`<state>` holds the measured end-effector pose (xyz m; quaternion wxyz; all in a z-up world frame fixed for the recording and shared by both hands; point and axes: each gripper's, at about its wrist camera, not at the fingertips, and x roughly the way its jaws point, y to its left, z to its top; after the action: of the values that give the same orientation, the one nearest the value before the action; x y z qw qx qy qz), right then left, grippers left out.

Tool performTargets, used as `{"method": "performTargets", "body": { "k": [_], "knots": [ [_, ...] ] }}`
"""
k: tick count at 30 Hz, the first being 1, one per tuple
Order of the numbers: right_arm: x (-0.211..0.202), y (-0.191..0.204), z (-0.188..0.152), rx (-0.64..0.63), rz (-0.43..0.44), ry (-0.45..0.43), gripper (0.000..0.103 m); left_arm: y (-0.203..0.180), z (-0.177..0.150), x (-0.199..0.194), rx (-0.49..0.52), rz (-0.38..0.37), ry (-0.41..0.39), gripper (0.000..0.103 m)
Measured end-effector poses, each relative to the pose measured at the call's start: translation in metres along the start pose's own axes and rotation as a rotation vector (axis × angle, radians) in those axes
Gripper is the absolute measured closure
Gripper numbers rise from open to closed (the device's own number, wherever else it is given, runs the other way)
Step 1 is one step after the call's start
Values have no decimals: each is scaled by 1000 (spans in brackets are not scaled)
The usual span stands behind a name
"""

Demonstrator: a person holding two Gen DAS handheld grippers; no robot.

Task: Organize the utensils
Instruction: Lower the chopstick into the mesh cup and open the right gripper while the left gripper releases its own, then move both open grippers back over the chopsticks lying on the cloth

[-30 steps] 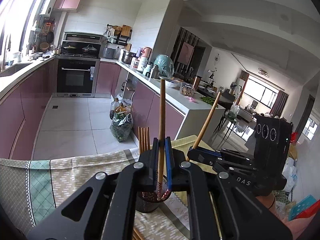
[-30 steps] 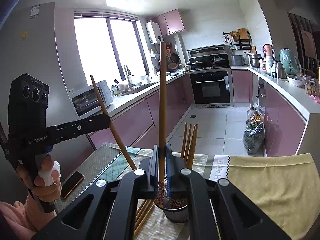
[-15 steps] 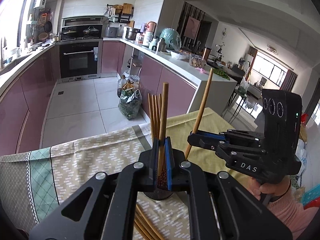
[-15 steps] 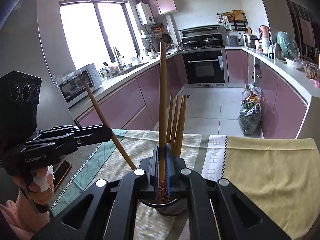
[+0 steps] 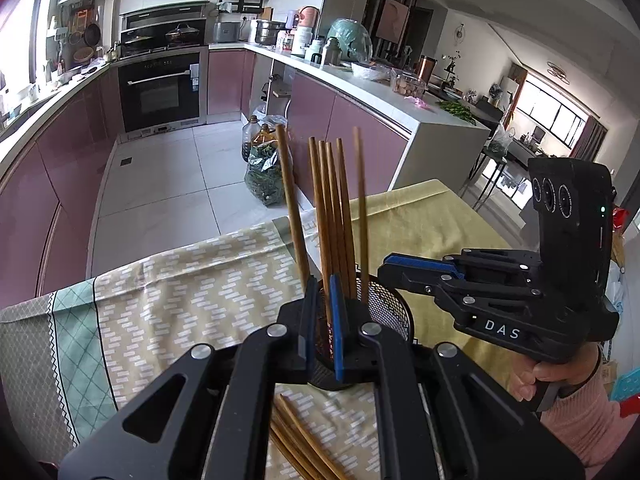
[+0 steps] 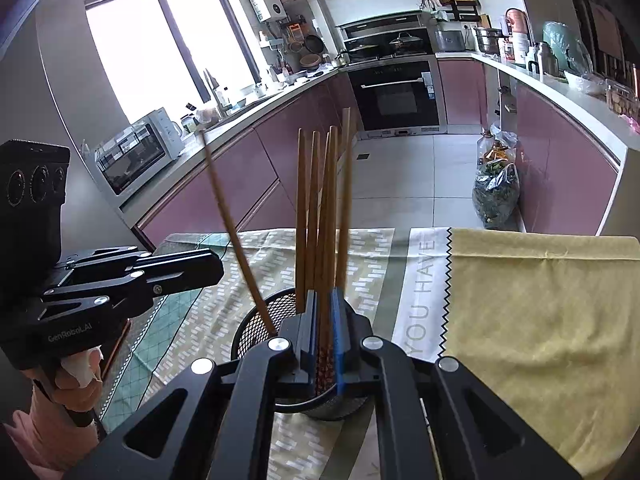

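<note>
Here I see both grippers, left gripper and right gripper, over the mesh holder, jaws slightly apart around upright chopsticks.

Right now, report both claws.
Left claw: slightly open, holding nothing.
Right claw: slightly open, holding nothing.

Bright daylight floods my right view from blown-out window. Fisheye bends counters, dark vignette rings edges. Two chopsticks smear with motion blur; rest stays sharp.
</note>
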<state>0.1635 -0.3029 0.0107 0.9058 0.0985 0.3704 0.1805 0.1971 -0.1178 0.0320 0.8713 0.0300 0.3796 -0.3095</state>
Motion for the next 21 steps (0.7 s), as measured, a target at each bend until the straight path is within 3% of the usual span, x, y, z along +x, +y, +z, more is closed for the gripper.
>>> {"method": "performTargets", "body": {
  "k": [8, 11, 13, 16, 18, 21],
  "knots": [
    [-2, 0, -2, 4, 13, -17, 95, 3, -6, 0, -20, 7, -23, 96],
    [-9, 3, -5, -4, 21, -34, 90, 3, -14, -15, -24, 31, -73, 84],
    [-15, 8, -9, -17, 30, -52, 83, 3, -21, -27, -29, 52, -112, 69],
    [-26, 20, -15, -54, 43, -73, 81, 4, -35, -47, -27, 91, -172, 59],
    [-33, 29, -22, -80, 58, -83, 72, 6, -46, -58, -27, 113, -202, 51],
    [-40, 45, -35, -121, 81, -86, 68, 8, -63, -68, -30, 141, -220, 40]
  ]
}}
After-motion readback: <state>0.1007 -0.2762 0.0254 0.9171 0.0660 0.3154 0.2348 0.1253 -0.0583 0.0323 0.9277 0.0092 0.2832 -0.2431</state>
